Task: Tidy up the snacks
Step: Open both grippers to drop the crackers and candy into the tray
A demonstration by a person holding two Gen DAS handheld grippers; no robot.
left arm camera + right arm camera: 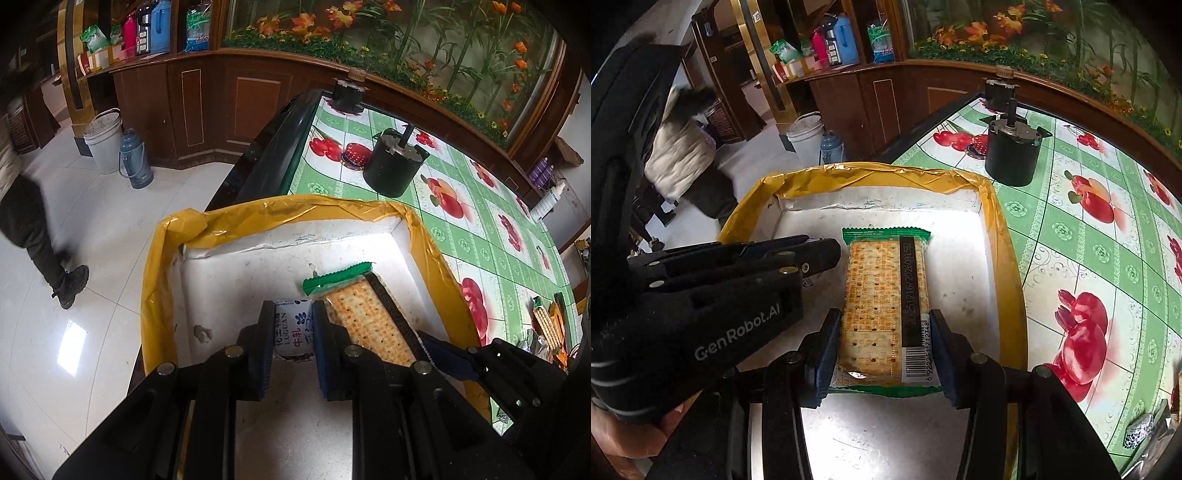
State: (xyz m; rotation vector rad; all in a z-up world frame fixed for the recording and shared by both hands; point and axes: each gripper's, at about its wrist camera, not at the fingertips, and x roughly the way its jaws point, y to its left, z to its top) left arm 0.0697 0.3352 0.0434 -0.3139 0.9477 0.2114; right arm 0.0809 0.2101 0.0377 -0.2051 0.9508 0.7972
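A white box with a yellow-taped rim (295,210) (886,177) stands at the table's corner. My left gripper (293,310) is down inside it, shut on a small white snack packet with blue print (291,328). Right beside it lies a long cracker packet with green ends (369,321) (882,295), resting lengthwise on the box floor. My right gripper (884,317) is shut on the near end of that cracker packet, pads on both long sides. In the right wrist view the left gripper (816,254) shows at the left, level with the packet's far half.
Two black cylindrical motors (391,166) (1012,155) stand on the green fruit-print tablecloth (1089,229) beyond the box. More snack packets (550,325) lie at the table's right. On the floor to the left are a bucket (103,140), a thermos (135,162) and a person's legs (33,229).
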